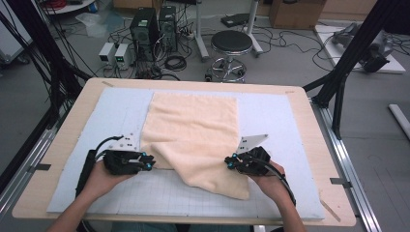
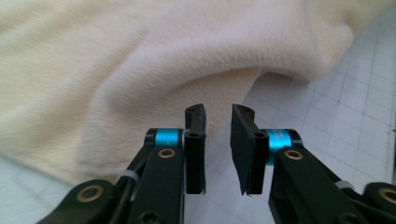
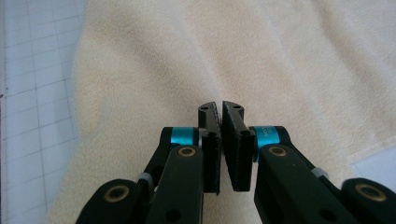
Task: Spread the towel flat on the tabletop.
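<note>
High view gives me the cream fleece cloth (image 1: pixel 193 130) on the pale grid mat (image 1: pixel 290 121); my left gripper (image 2: pixel 218 140) gapes beside its edge, my right gripper (image 3: pixel 220 140) nearly closed, gripping nothing.

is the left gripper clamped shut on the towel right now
No, in the left gripper view the left gripper stands with its jaws apart, a clear gap between them, just short of the cream towel.

high view: overhead, facing forward-down | both gripper views: close, along jaws | shared: cream towel (image 1: pixel 193 135)
</note>
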The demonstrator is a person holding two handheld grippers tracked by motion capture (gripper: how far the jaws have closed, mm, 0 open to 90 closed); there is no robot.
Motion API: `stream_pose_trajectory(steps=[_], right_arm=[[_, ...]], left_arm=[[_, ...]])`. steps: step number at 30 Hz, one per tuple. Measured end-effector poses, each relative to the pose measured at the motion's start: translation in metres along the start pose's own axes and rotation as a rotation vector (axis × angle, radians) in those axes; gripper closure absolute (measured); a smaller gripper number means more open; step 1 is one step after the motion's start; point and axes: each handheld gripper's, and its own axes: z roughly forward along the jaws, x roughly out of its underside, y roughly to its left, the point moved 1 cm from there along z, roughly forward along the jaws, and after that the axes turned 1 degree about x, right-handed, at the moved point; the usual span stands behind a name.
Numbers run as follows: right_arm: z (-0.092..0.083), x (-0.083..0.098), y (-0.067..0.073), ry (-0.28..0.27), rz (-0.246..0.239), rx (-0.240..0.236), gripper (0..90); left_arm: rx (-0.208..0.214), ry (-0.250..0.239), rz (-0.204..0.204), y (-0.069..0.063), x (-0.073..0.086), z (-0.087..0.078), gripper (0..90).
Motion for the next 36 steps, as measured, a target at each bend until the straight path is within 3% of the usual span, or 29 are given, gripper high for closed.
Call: stream_pose_trajectory(steps=[4,6,10,12,14,15,18,19,20,29,33,36], right_arm=[[0.005,0.006,-0.001,0.004,0.025,-0.017,82.6],[0.005,0.007,0.0,0.007,0.038,-0.037,70.1],[0.003,0.004,0.011,-0.042,0.052,-0.154,43.3],[0.009,0.002,0.022,-0.011,0.017,-0.148,36.9],[0.019,0.002,0.03,0.031,-0.025,-0.101,38.3],[0.025,0.003,0.031,0.053,-0.021,-0.085,42.8],[0.036,0.004,0.031,0.086,-0.034,-0.117,74.1],[0.036,0.003,0.033,0.095,-0.037,-0.133,77.5],[0.035,0.002,0.035,0.099,-0.058,-0.118,80.3],[-0.002,-0.013,0.034,-0.004,-0.081,-0.092,82.0],[-0.019,-0.02,0.028,-0.061,-0.065,-0.079,82.0],[-0.028,-0.02,0.018,-0.097,-0.031,-0.069,82.0]], left_arm=[[-0.009,0.06,0.014,-0.002,0.0,0.024,55.6],[-0.033,0.075,0.037,-0.003,-0.001,0.033,52.3],[-0.101,0.089,0.05,-0.005,-0.005,0.045,56.9],[-0.143,0.093,0.059,-0.005,-0.007,0.047,64.1],[-0.163,0.094,0.056,-0.006,-0.008,0.047,73.0],[-0.164,0.093,0.055,-0.006,-0.008,0.047,76.9],[-0.153,0.087,0.069,-0.009,-0.009,0.039,83.3],[-0.145,0.086,0.075,-0.009,-0.01,0.034,83.8],[-0.136,0.073,0.074,-0.01,-0.01,0.029,84.1],[-0.119,-0.041,0.077,-0.01,-0.022,-0.03,85.7],[-0.137,-0.069,0.077,-0.005,-0.027,-0.051,85.7],[-0.13,-0.1,0.046,0.004,-0.028,-0.062,86.2]])
